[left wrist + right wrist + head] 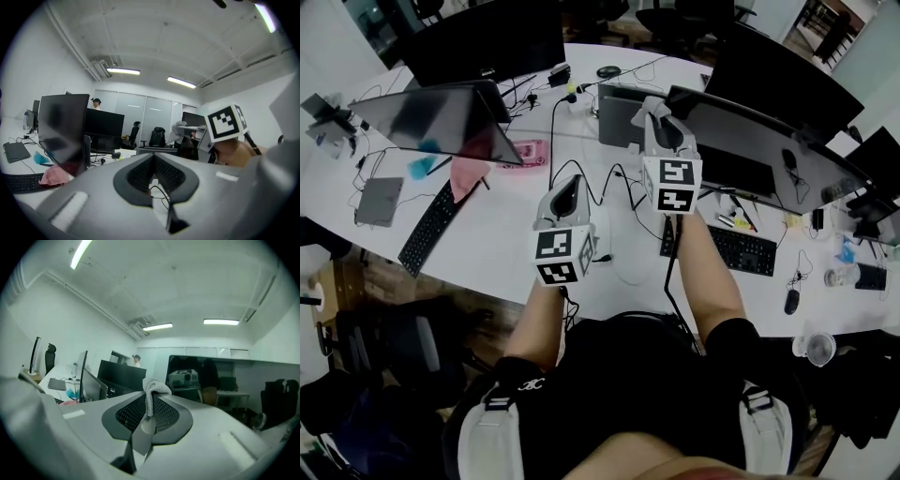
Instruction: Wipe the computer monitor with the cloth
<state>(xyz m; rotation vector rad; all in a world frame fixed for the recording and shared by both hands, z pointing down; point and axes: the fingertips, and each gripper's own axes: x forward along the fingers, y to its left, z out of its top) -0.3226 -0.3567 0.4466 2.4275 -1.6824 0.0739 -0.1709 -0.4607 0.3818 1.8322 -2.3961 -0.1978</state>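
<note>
R claw (657, 114): clenched on the cloth (650, 107); the R gripper view shows both pads (161, 414) pinching it in the middle.
Cloth: pale grey, knit-looking; a bunched end (152, 388) sticks up past the tips and a short bit hangs down btwn the pads.
Cloth position: held above the counter (502, 246), at the near-left end of the monitor (766, 134) and in front of its screen. Whether it touches the glass, can't tell.
Monitor: wide, dark, switched off, standing on the right half of the counter; in the R gripper view its screen (213, 378) faces the claw and carries dim reflections.
L claw (571, 184): clenched, w/ nothing in it; pads meet at the tips (153, 157), and only a cable on the counter shows through the gap lower down.
L claw position: lower and left of the R claw, over bare counter and loose cables (614, 187), apart from the monitor.
Other monitor (441, 122): dark, tilted, at the left end of the counter.
Pink rag (467, 176): lying at that monitor's foot, just beside a black keyboard (428, 228).
Second keyboard (739, 249): in front of the wide monitor, w/ a mouse (791, 301) nearby.
</note>
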